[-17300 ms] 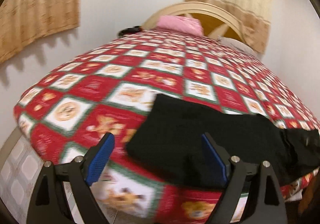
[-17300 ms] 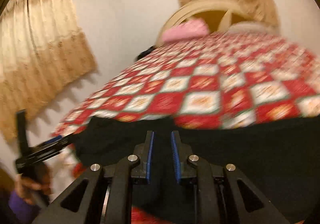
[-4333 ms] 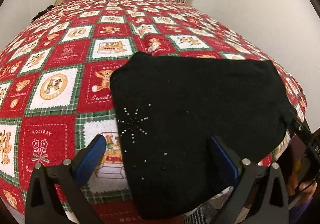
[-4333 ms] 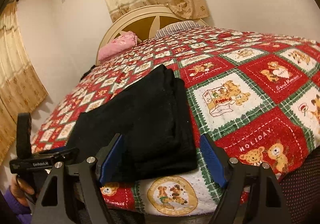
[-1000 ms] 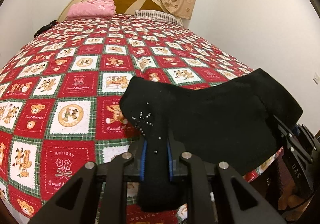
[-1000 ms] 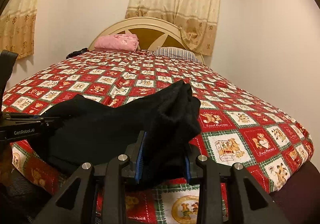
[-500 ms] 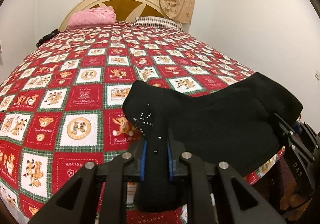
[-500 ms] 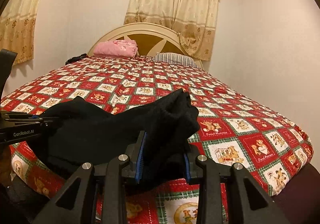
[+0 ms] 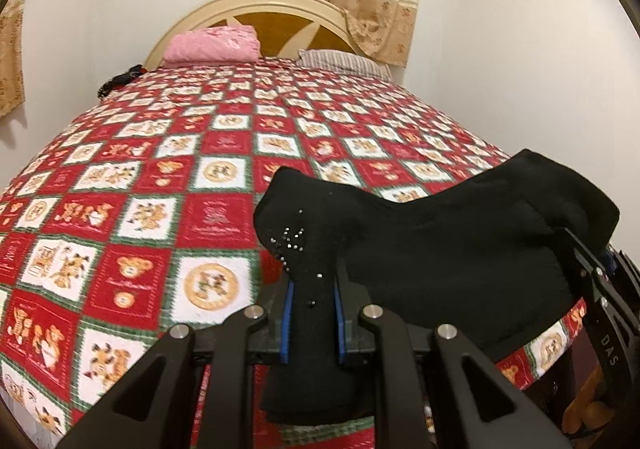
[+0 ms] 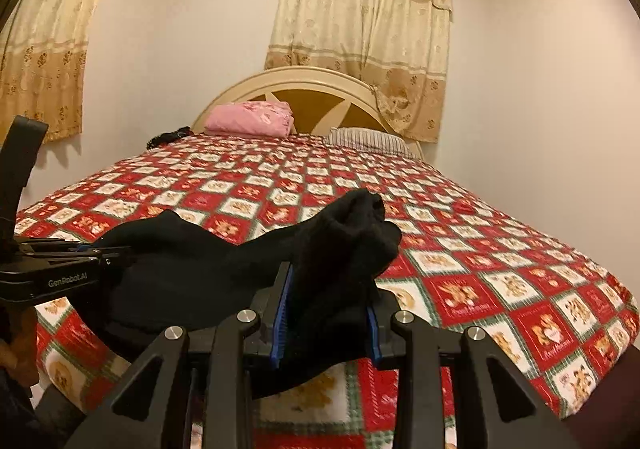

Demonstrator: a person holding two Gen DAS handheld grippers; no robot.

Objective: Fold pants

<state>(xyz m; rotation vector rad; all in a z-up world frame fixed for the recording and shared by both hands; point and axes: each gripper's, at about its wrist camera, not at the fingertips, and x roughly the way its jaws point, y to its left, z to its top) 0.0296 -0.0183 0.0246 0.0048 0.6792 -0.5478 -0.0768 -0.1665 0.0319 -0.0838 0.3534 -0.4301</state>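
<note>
The black pants (image 9: 432, 249), folded into a thick bundle with small silver studs, hang lifted over the near edge of the bed. My left gripper (image 9: 311, 323) is shut on their studded left end. My right gripper (image 10: 325, 323) is shut on the bunched right end of the pants (image 10: 344, 245). The cloth sags between the two grippers. The right gripper shows at the right edge of the left wrist view (image 9: 600, 289). The left gripper shows at the left of the right wrist view (image 10: 60, 261).
The bed (image 9: 160, 153) has a red, white and green patchwork cover. A pink folded blanket (image 9: 212, 45) and a striped pillow (image 9: 340, 61) lie by the cream headboard (image 10: 312, 85). A dark item (image 9: 118, 81) lies at the far left edge. Curtains hang behind.
Both grippers have lifted the pants ends a little higher and the views have tilted up toward the headboard. The grips are unchanged.
</note>
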